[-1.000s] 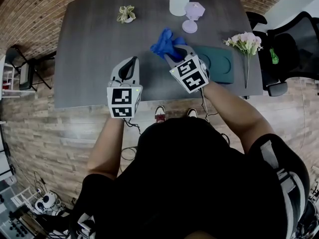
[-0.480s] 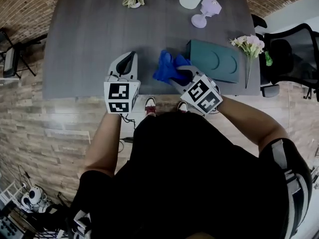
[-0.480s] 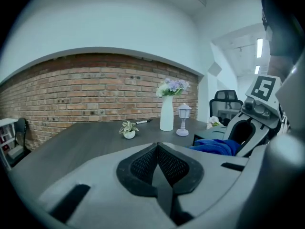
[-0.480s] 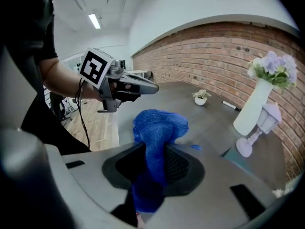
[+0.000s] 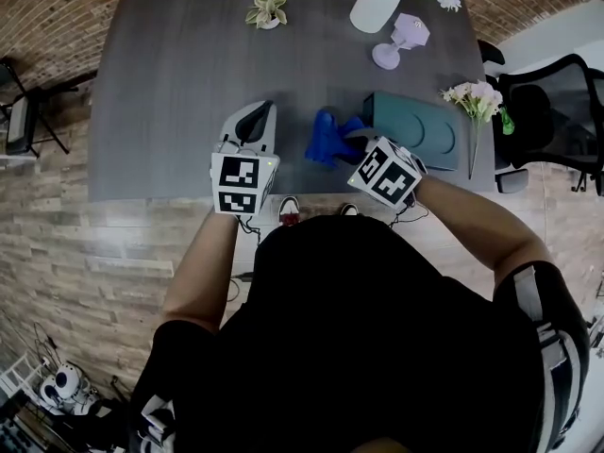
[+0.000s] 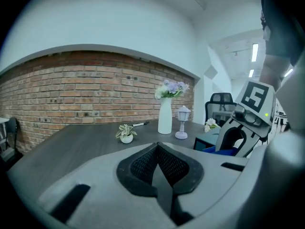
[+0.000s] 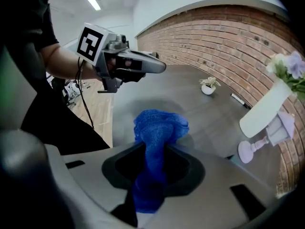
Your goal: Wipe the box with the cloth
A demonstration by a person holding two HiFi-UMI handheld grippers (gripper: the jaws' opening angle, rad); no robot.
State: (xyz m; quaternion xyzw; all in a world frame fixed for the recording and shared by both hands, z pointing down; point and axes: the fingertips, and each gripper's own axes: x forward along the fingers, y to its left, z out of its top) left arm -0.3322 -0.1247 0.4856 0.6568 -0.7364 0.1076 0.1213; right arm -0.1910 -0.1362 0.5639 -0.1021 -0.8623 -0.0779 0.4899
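Note:
A dark teal box (image 5: 421,130) lies flat near the table's front right edge. My right gripper (image 5: 348,141) is shut on a bunched blue cloth (image 5: 329,138), which hangs just off the box's left end. I cannot tell whether the cloth touches the box. In the right gripper view the cloth (image 7: 157,130) is pinched between the jaws of that gripper (image 7: 153,154) and bulges out ahead of them. My left gripper (image 5: 249,128) hovers left of the cloth, shut and holding nothing. The left gripper view shows its own closed jaws (image 6: 157,150) and, at the right, the cloth (image 6: 222,150) and the box (image 6: 205,140).
At the back of the dark table (image 5: 179,74) stand a small potted plant (image 5: 268,10), a white vase (image 5: 377,4) with flowers and a lilac lamp (image 5: 400,40). A flower sprig (image 5: 475,100) lies right of the box. An office chair (image 5: 555,102) stands beyond the table's right end.
My right gripper has drawn the cloth from the box's far left corner back toward the table's front edge, along the box's left end. The left gripper has stayed about where it was.

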